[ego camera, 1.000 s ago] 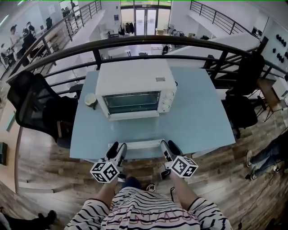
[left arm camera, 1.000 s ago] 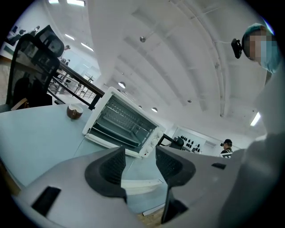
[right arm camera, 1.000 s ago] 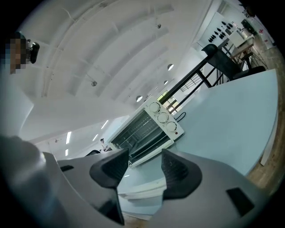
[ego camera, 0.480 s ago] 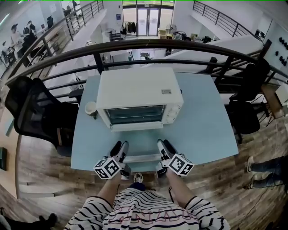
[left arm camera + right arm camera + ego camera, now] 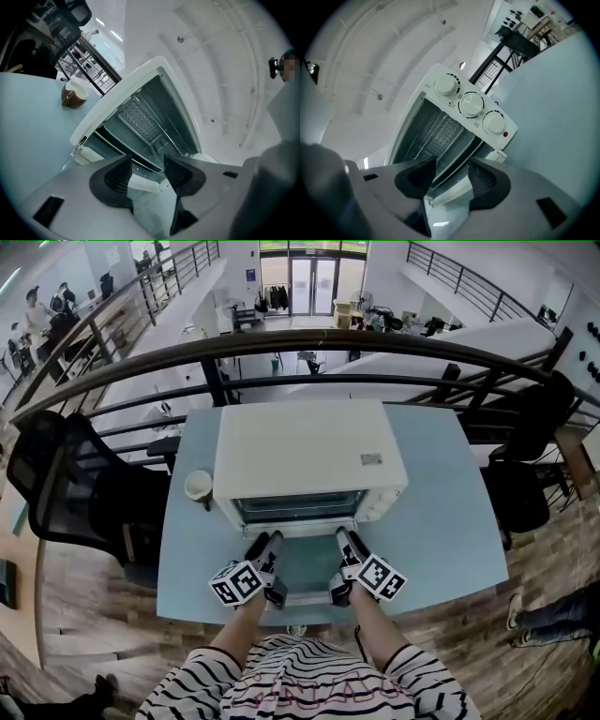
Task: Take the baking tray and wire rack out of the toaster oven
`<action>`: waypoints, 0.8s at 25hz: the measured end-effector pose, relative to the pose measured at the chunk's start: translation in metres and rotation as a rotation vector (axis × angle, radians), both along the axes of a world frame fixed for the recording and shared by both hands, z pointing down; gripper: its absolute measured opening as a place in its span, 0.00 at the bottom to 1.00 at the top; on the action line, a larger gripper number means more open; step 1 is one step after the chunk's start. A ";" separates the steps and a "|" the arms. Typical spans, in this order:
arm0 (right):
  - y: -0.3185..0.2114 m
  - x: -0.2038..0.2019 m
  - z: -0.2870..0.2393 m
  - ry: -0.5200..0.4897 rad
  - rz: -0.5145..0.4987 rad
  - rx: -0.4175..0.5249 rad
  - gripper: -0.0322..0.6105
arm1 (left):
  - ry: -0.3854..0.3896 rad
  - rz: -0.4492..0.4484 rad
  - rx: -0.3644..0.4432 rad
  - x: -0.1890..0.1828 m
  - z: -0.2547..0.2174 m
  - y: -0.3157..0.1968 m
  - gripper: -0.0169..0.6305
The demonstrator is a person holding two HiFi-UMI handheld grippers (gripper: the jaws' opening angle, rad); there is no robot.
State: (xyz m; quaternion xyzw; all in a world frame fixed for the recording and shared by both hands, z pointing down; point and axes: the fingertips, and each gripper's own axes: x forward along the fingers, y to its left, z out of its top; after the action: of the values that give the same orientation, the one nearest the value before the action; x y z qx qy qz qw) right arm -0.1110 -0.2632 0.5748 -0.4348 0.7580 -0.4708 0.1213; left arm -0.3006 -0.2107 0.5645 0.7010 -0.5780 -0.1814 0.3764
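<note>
A white toaster oven point(image 5: 309, 451) stands on the pale blue table point(image 5: 441, 512). Its glass door point(image 5: 305, 573) lies folded down flat, with the white handle edge point(image 5: 302, 599) towards me. My left gripper point(image 5: 266, 544) and right gripper point(image 5: 351, 542) reach over the door's two sides, tips close to the oven mouth. Both point into the cavity, and both are open with nothing between the pads, as the left gripper point(image 5: 147, 164) and the right gripper point(image 5: 452, 168) show. Thin rack wires point(image 5: 119, 144) cross the cavity. I cannot make out the tray apart from them.
A cup point(image 5: 198, 487) stands left of the oven. Three control knobs point(image 5: 471, 104) sit on its right front. A dark railing point(image 5: 300, 343) runs behind the table. One black chair point(image 5: 66, 484) stands to the left and another chair point(image 5: 525, 493) to the right.
Both grippers have moved forward from the door's front edge, over the open door, up to the oven mouth. The oven looks nearer and larger.
</note>
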 end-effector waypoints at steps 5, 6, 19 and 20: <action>-0.028 -0.004 0.012 -0.164 0.144 -0.065 0.35 | 0.093 -0.018 -0.034 -0.010 0.017 -0.027 0.32; -0.032 -0.007 0.014 -0.188 0.154 -0.071 0.35 | 0.118 -0.021 -0.041 -0.011 0.020 -0.032 0.32; -0.087 -0.016 0.033 -0.332 0.259 -0.147 0.35 | 0.372 -0.222 -0.073 -0.053 0.039 -0.066 0.33; -0.091 -0.018 0.034 -0.337 0.264 -0.149 0.35 | 0.382 -0.234 -0.075 -0.054 0.039 -0.068 0.33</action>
State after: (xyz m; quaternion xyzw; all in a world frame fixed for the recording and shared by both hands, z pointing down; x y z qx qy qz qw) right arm -0.1290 -0.3539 0.6086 -0.4531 0.6267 -0.5716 0.2743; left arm -0.3549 -0.2791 0.6037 0.5676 -0.5799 -0.3318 0.4812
